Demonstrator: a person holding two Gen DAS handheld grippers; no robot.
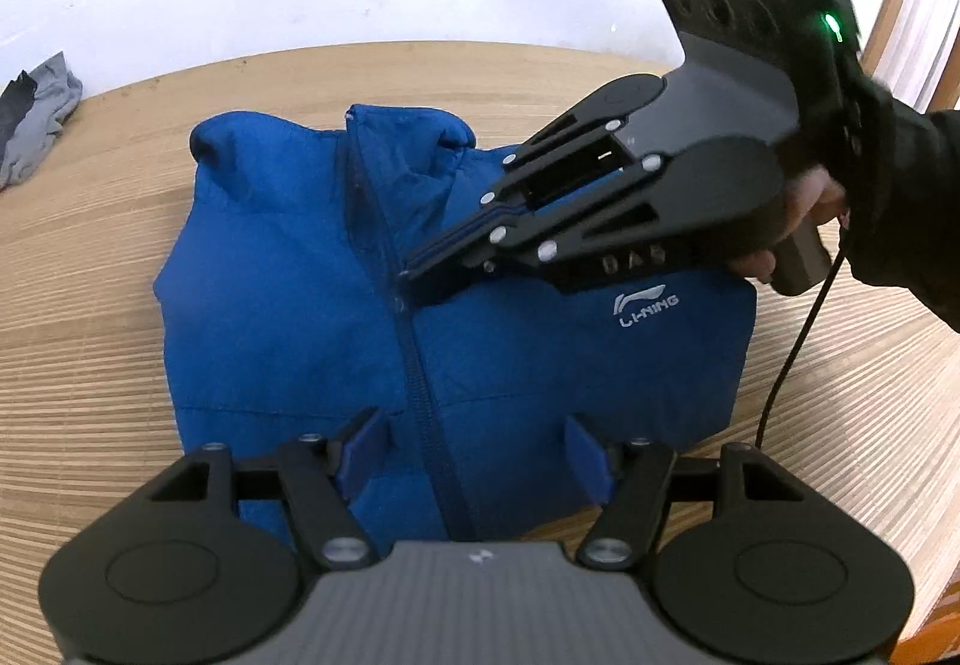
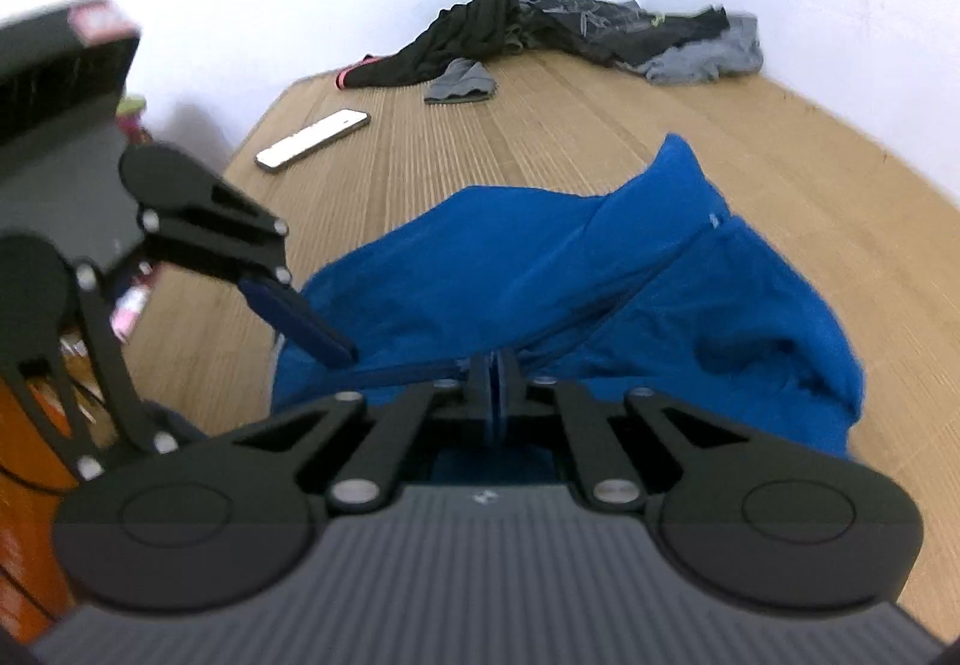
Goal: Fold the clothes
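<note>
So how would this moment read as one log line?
left gripper open over blue jacket | right gripper shut at zipper

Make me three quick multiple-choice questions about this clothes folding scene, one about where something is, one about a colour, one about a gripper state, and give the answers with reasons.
1. Where does the phone lie?
A. on the wooden table
B. on the jacket
C. in a gripper

2. What colour is the jacket with the zip?
A. grey
B. blue
C. red

3. How do the right gripper jaws stand?
A. wide open
B. shut at the jacket's zip line
C. out of view

Answers:
1. A, it rests on bare wood beyond the jacket.
2. B, the fabric is plainly blue in both views.
3. B, the fingers meet at the zip, whether on fabric is unclear; the left gripper stays open.
</note>
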